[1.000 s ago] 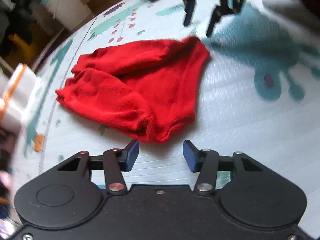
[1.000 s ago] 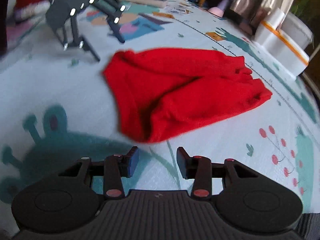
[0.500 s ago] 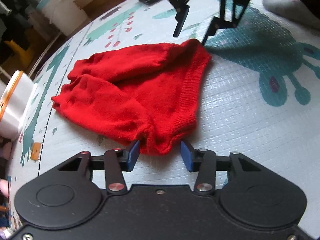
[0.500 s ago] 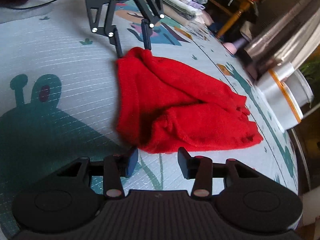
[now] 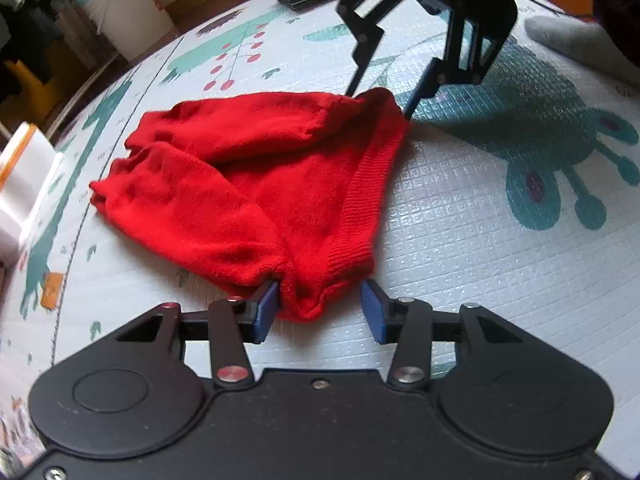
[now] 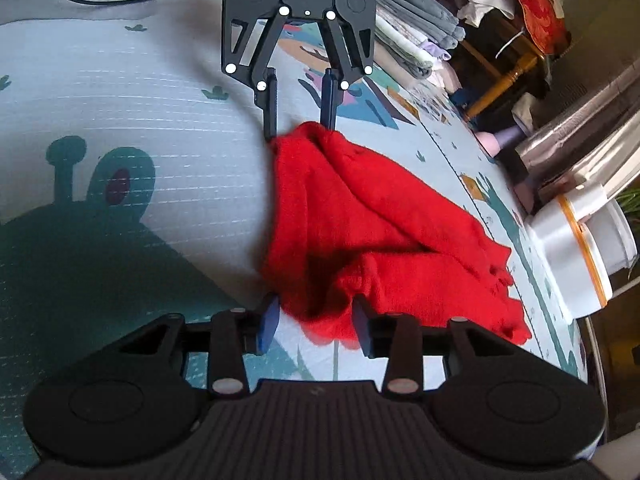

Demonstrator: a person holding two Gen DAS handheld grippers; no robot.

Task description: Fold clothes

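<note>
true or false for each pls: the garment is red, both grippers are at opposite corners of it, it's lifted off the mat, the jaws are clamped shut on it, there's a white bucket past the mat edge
1. The garment is red. True.
2. The left gripper and the right gripper stand at opposite corners of it. True: each wrist view shows the other gripper at the far corner.
3. It is lifted off the mat. False: it lies on the mat, bunched.
4. Both sets of jaws are clamped shut on it. False: a corner sits between each pair of pads, but a gap shows beside the cloth, so neither has closed on it.
5. A white bucket stands past the mat's edge. True.
</note>
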